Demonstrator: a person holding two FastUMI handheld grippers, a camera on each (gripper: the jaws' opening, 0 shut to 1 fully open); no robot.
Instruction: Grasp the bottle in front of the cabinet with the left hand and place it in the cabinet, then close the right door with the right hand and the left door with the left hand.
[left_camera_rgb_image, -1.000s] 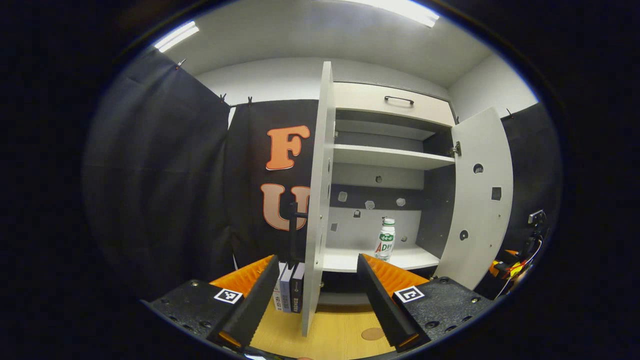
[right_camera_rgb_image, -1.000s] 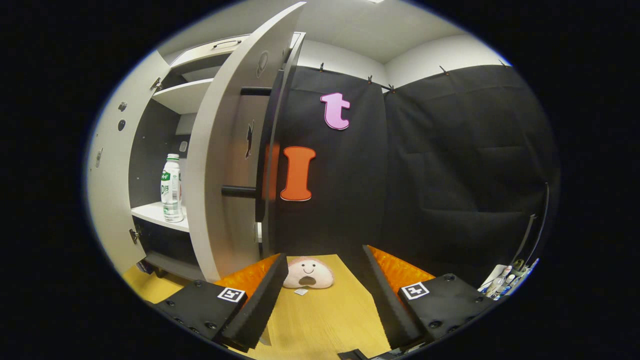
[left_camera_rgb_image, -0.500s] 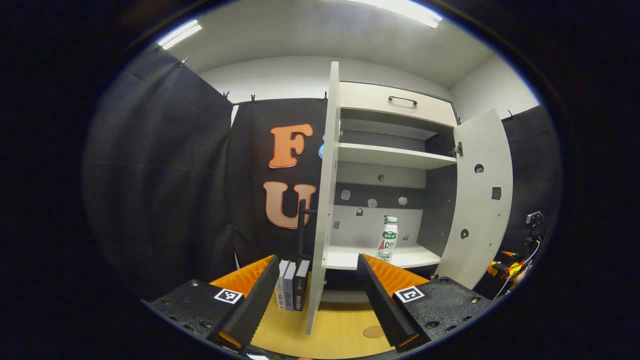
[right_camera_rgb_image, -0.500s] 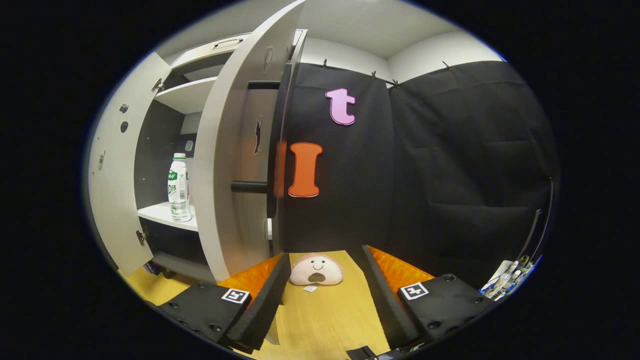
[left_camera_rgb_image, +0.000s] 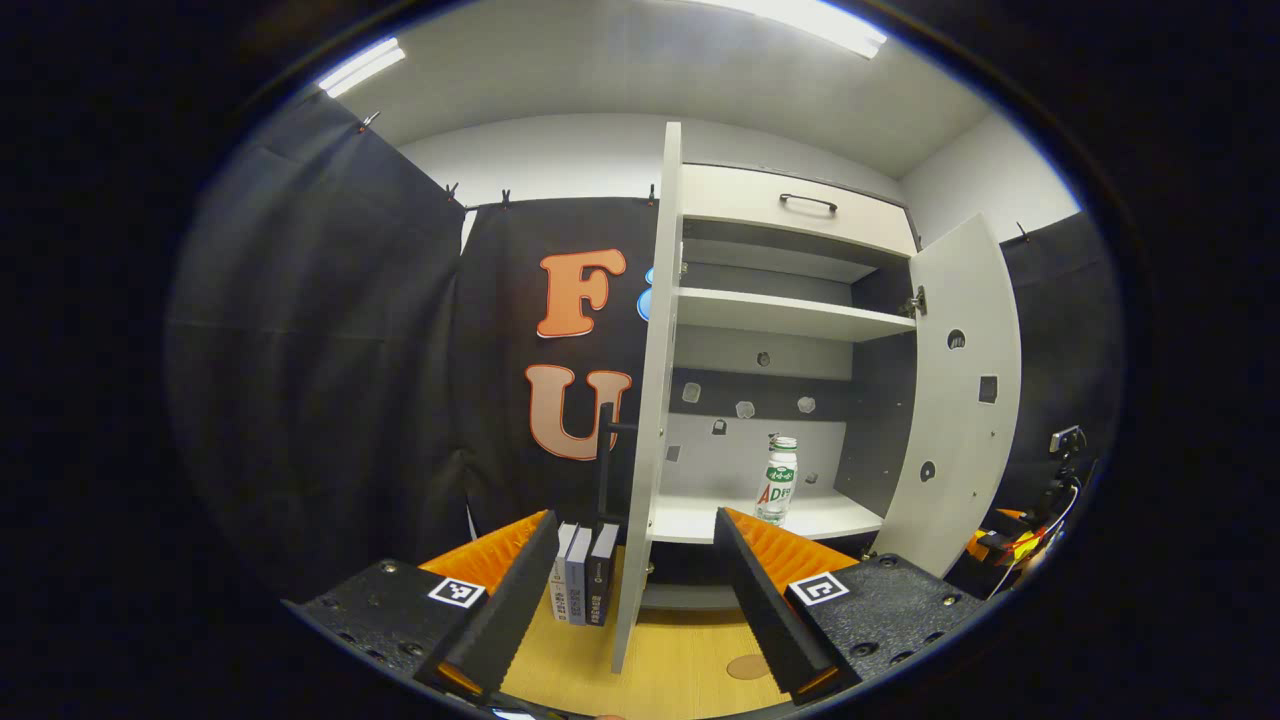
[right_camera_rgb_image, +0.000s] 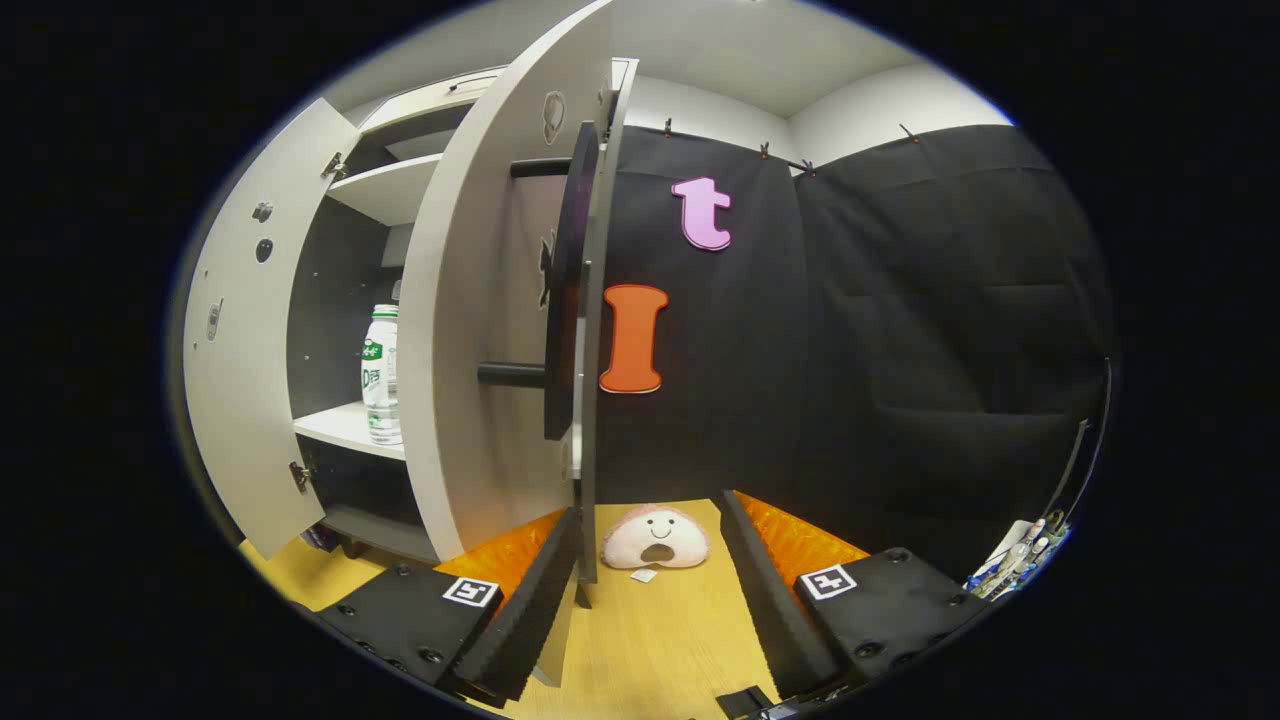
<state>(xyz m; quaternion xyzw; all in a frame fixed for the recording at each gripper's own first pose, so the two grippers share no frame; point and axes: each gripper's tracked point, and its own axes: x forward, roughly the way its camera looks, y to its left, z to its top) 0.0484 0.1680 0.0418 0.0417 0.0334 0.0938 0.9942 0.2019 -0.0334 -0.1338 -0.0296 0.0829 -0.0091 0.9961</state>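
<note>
One bottle (left_camera_rgb_image: 777, 480) standing upright on the lower shelf (left_camera_rgb_image: 700, 518) inside the cabinet (left_camera_rgb_image: 790, 200), toward that shelf's right side in the left gripper view, apart from both grippers. Showing again in the right gripper view, bottle (right_camera_rgb_image: 382, 375) partly hidden behind the near edge of the right door (right_camera_rgb_image: 480, 320). Both doors hanging open: left door (left_camera_rgb_image: 648, 400) turned edge-on to the left gripper view, with a dark bar handle (left_camera_rgb_image: 605, 470) jutting from its outer face; right door (left_camera_rgb_image: 955, 400) swung out at the far right of that view. Carrying a dark bar handle (right_camera_rgb_image: 512, 374) of its own, right door rising just left of the right gripper (right_camera_rgb_image: 650, 590), lower edge close beside that gripper's left finger; touching or not, impossible to tell. Right gripper gaping wide, holding nothing, hovering over the wooden tabletop (right_camera_rgb_image: 660, 640). Left gripper (left_camera_rgb_image: 630, 590) likewise spread wide and empty, fingers straddling the left door's lower edge without visibly pressing on it. Lying on the tabletop beyond the right gripper, against the black cloth: a pink plush toy (right_camera_rgb_image: 655, 538) with a smiling face. Standing upright just left of the left door, between the left gripper's fingers: three books (left_camera_rgb_image: 580, 585).
</note>
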